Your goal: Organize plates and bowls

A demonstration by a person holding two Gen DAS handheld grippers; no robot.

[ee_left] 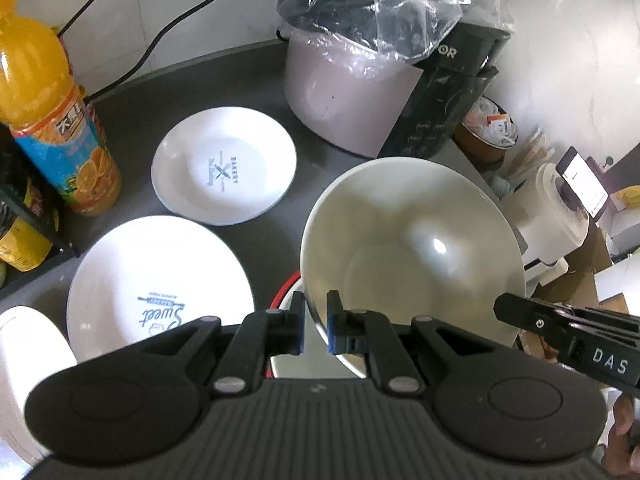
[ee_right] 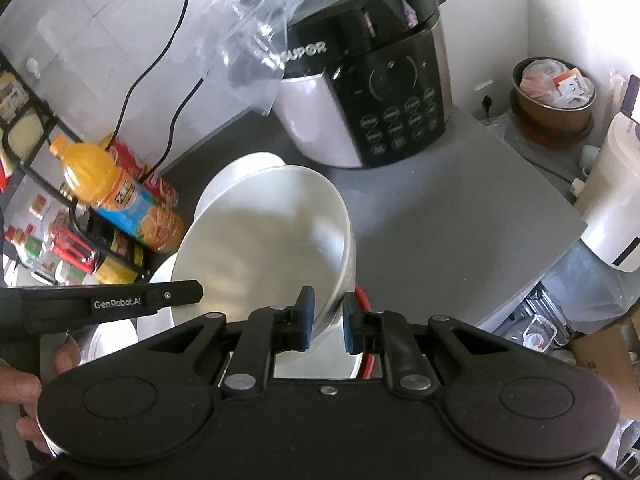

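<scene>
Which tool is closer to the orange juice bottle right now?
Left. The left tool grips the near rim of the big white bowl, on the side toward the orange juice bottle. The right tool clamps the bowl's opposite rim, farther from it.

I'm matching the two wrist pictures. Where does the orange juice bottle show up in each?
Left wrist: orange juice bottle at the far left edge, beside the bakery plates.
Right wrist: orange juice bottle left of centre, left of the held white bowl.
Shared landmark: the rice cooker at the back.
</scene>
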